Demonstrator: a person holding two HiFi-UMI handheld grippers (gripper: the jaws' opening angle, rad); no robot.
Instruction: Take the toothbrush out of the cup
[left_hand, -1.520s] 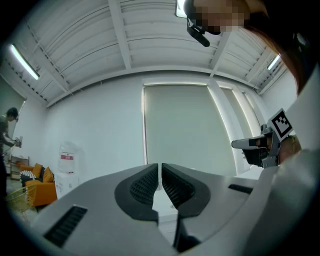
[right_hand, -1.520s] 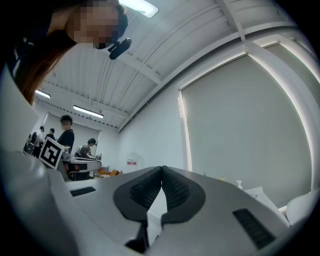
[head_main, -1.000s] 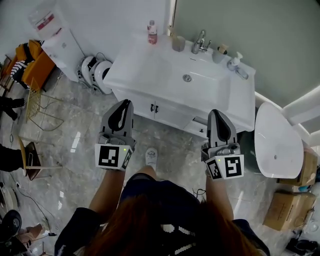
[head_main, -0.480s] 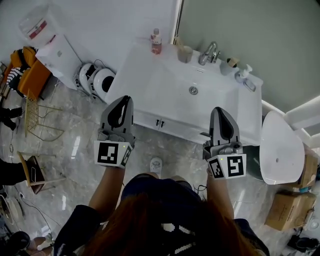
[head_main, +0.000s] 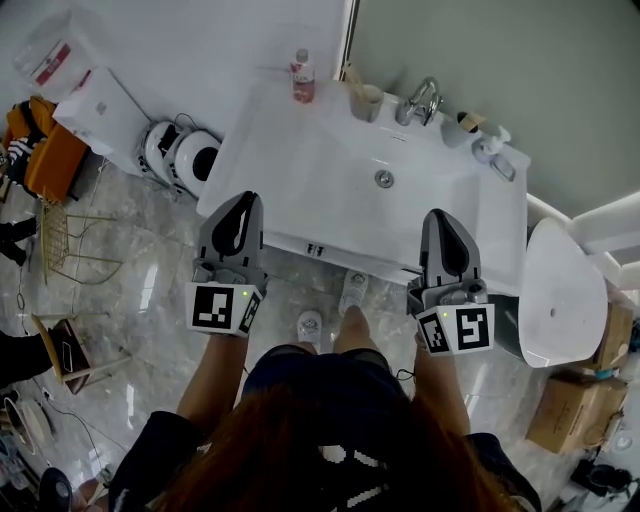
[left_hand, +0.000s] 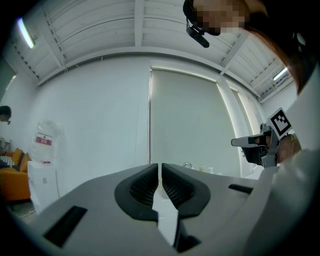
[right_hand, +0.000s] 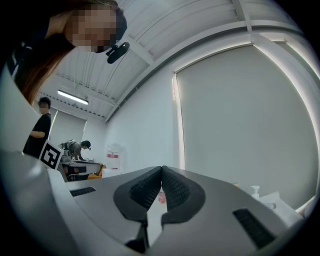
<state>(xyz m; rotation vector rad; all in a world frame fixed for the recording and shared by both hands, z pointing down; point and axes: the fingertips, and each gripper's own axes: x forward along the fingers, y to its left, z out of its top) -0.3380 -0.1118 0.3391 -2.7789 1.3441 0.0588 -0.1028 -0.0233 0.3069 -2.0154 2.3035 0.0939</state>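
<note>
Toothbrush (head_main: 352, 77) stands in the cup (head_main: 369, 101) at the back of the bench (head_main: 300, 180), left of the faucet (head_main: 421, 98); long axis near upright, top end leaning twd the bottle (head_main: 301, 75). Left tool (head_main: 243, 198) & right tool (head_main: 441, 214) both clenched on nothing, at the bench's front edge, well apart from the cup

The person has walked up to the white desk (head_main: 300, 170). The left hand-held gripper (head_main: 243, 203) and the right hand-held gripper (head_main: 440, 220), a second ago out over the floor short of the cabinet, now reach its front edge with their tips. A second shoe (head_main: 352, 290) has come into sight, stepped forward below that edge
</note>
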